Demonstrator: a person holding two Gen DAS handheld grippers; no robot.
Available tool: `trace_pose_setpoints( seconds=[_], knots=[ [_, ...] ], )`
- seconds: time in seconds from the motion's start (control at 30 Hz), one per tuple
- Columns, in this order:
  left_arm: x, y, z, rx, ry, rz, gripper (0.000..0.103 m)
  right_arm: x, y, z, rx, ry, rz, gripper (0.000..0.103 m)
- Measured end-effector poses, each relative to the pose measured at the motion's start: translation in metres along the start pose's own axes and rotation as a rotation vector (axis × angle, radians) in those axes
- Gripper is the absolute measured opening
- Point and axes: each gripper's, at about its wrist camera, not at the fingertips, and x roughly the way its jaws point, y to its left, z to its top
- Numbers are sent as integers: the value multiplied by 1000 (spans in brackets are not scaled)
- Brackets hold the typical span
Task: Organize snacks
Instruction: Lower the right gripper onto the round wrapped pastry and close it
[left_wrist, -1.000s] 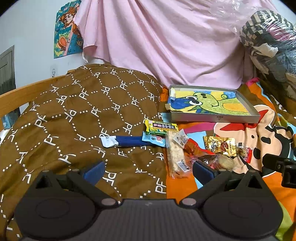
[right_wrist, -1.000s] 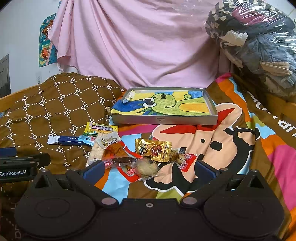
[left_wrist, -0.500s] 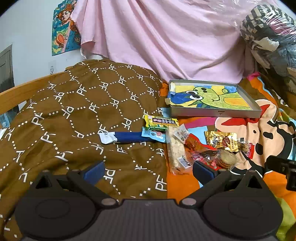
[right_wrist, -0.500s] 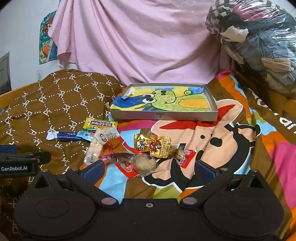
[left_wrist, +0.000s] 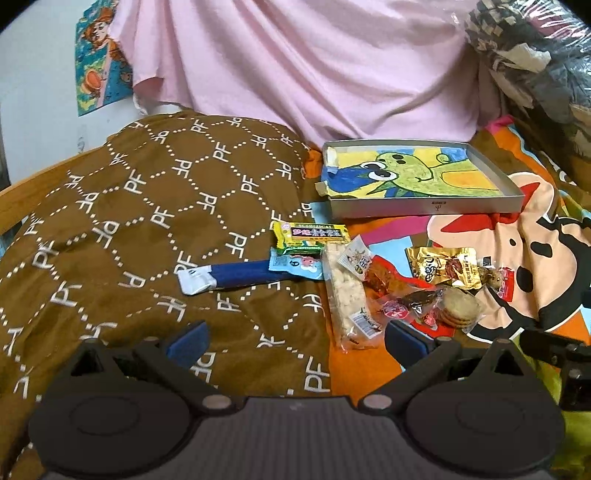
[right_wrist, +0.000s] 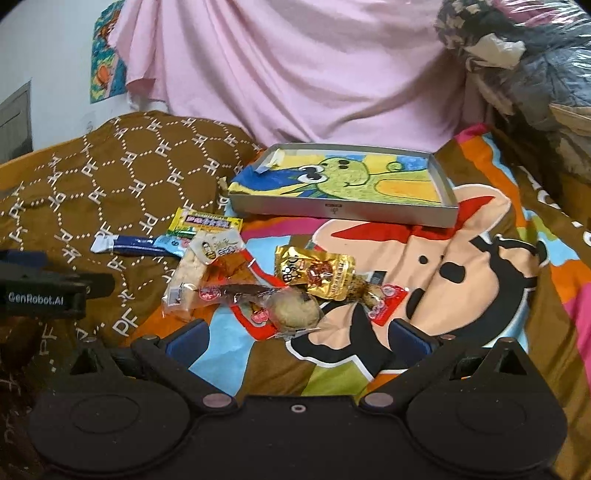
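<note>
Both tools are released, their blue-padded jaws spread wide and holding nothing: the left gripper (left_wrist: 295, 338) sits low in its frame over the brown quilt (left_wrist: 147, 206), and the right gripper (right_wrist: 297, 338) low in its frame over the cartoon blanket (right_wrist: 476, 266). The snacks lie in a loose heap at the centre of each view. A yellow-green bar (left_wrist: 311, 235) and a blue stick pack (left_wrist: 243, 274) rest on the quilt's edge, beside a long pale puffed bar (left_wrist: 345, 297), a gold packet (left_wrist: 443, 266) and a clear-wrapped biscuit stack (left_wrist: 460, 308). Behind them, in the upper right of the left view, is a shallow grey tray (left_wrist: 424, 212) lined with a green cartoon drawing. A pink sheet (right_wrist: 295, 66) hangs across the top.
</note>
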Motion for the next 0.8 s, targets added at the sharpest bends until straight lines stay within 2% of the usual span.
trace_pose_setpoints(
  seconds=[0.23, 0.33, 0.43, 0.6, 0.8],
  knots=[
    [21, -5, 14, 43, -3, -69, 103, 24, -6, 4, -80, 25, 120, 102],
    [37, -10, 27, 86, 26, -104, 103, 36, -8, 8, -152, 29, 142, 102],
    [50, -18, 36, 148, 15, -139, 103, 49, -11, 12, -225, 27, 156, 102],
    [78, -31, 53, 227, 56, -233, 103, 72, -17, 15, -289, 35, 154, 102],
    [100, -45, 61, 260, 92, -366, 103, 102, -19, 7, -257, 31, 90, 102]
  ],
)
